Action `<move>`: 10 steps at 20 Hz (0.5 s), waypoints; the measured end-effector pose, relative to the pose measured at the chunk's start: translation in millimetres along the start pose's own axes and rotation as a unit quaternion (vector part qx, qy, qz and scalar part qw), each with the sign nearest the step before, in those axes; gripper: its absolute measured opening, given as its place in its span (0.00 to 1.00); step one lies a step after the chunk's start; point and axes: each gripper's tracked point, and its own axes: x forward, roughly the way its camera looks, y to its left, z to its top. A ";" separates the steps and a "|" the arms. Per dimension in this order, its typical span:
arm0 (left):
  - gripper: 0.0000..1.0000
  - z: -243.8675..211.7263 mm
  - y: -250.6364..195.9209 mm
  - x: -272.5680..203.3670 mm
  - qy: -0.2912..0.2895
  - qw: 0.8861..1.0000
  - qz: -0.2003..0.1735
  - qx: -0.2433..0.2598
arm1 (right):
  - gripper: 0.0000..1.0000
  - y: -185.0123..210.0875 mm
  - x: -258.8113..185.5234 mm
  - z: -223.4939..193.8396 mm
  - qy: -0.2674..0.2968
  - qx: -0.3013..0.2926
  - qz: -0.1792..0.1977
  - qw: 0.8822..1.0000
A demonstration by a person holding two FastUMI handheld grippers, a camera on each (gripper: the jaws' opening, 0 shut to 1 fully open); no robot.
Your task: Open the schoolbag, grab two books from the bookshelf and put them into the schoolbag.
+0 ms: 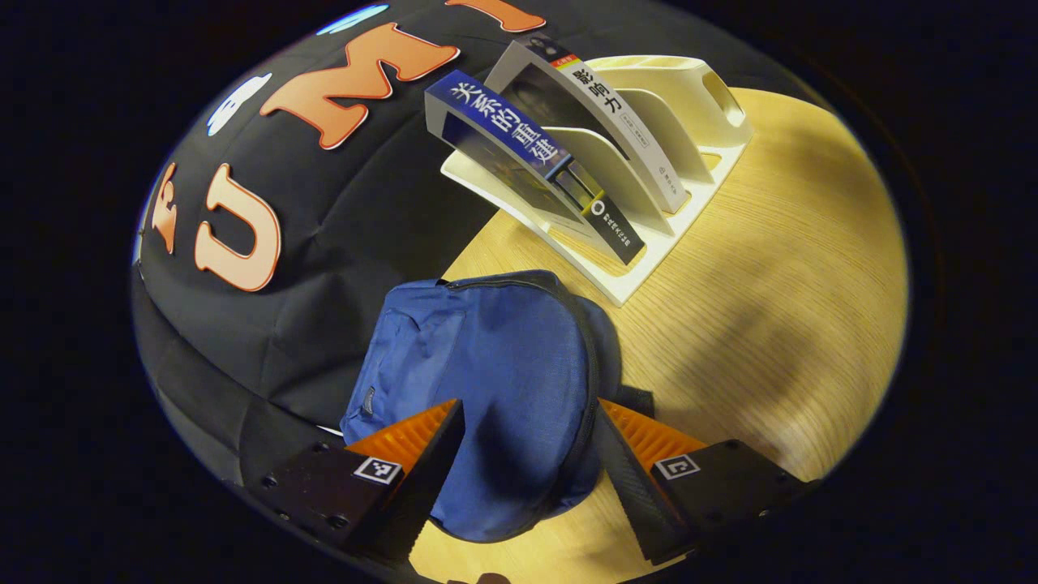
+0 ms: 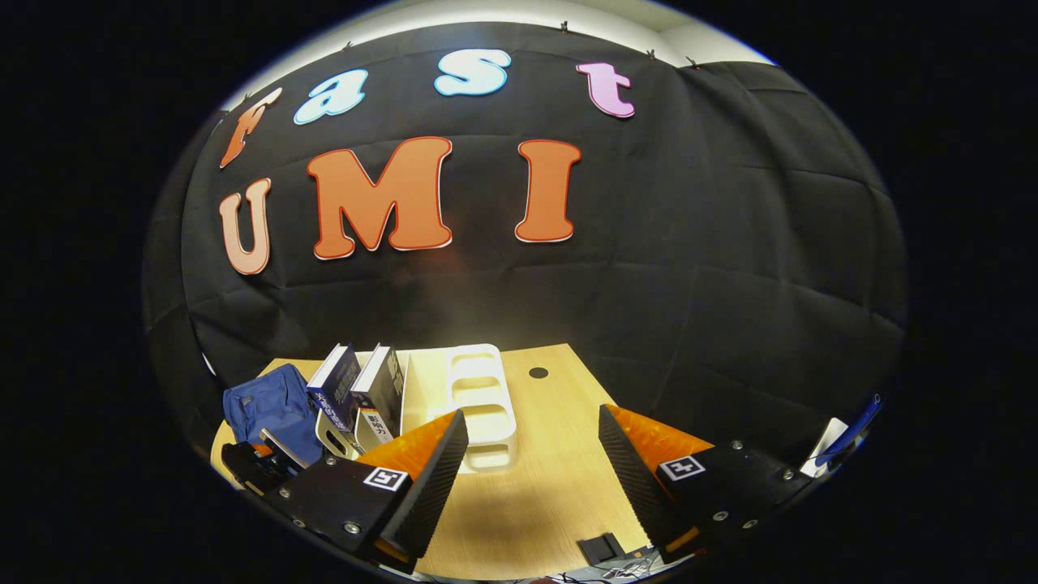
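Observation:
A blue schoolbag (image 1: 495, 381) lies on the wooden table (image 1: 778, 268), its zip closed as far as I can see. My left gripper (image 1: 531, 442) hovers open just above it, one finger on each side of the bag. Behind it stands a white bookshelf (image 1: 649, 146) holding two books: a blue-spined book (image 1: 519, 146) and a grey-covered book (image 1: 584, 113), both leaning left. In the right gripper view the schoolbag (image 2: 272, 410), the two books (image 2: 361, 389) and the bookshelf (image 2: 478, 405) sit far left; my right gripper (image 2: 531, 458) is open over bare table. The left gripper (image 2: 259, 462) shows beside the bag.
The booth's black cloth wall (image 2: 649, 243) rises right behind the table. A small dark hole (image 2: 538, 372) marks the tabletop behind the shelf. A dark flat object (image 2: 600, 547) lies at the table's near edge. Open wood lies right of the bookshelf (image 1: 795, 324).

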 end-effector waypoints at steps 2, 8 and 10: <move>0.97 0.6 15.6 -3.2 0.001 1.000 0.015 0.011 | 0.97 1.6 4.6 -2.7 0.004 0.006 0.006 1.000; 0.77 -12.7 25.8 -1.4 0.038 0.999 0.018 0.003 | 0.97 8.6 15.1 -9.0 0.013 0.023 0.022 0.999; 0.39 -12.3 22.6 3.4 0.041 0.999 0.010 0.006 | 0.97 6.7 15.9 -7.7 0.011 0.023 0.021 0.999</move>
